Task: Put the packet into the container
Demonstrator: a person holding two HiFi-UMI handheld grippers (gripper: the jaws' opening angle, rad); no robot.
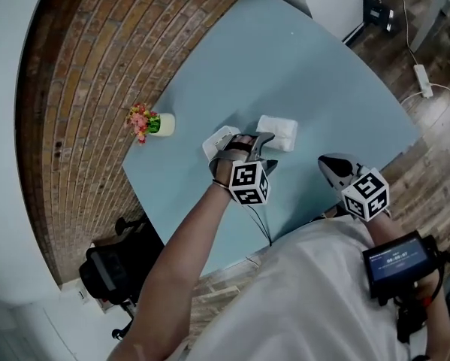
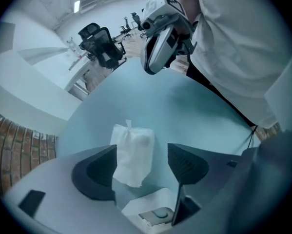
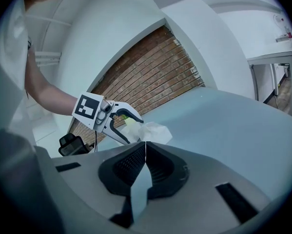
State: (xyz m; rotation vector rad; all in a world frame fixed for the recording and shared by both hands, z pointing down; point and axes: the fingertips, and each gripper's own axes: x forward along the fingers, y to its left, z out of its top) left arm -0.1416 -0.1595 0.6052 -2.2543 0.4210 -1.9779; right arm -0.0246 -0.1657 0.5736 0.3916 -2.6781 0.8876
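A crumpled white packet [image 2: 132, 152] with a twisted top lies on the light blue table [image 1: 315, 81]. In the left gripper view it shows in the gap between the jaws of my left gripper [image 2: 142, 151]. The jaws stand wide, and the pads do not press on it. From the head view the packet [image 1: 279, 131] sits just beyond the left gripper [image 1: 255, 144]. A low white box [image 1: 219, 140] with a grey patch lies at that gripper's left, close under its jaws [image 2: 153, 211]. My right gripper [image 3: 145, 145] is shut on nothing, held near my body [image 1: 330, 164].
A small pot of pink flowers [image 1: 151, 122] stands on the table's left part. A brick floor and a dark chair [image 1: 116, 273] lie beyond the table's left edge. Cables and a power strip [image 1: 422, 80] lie on the floor at the right.
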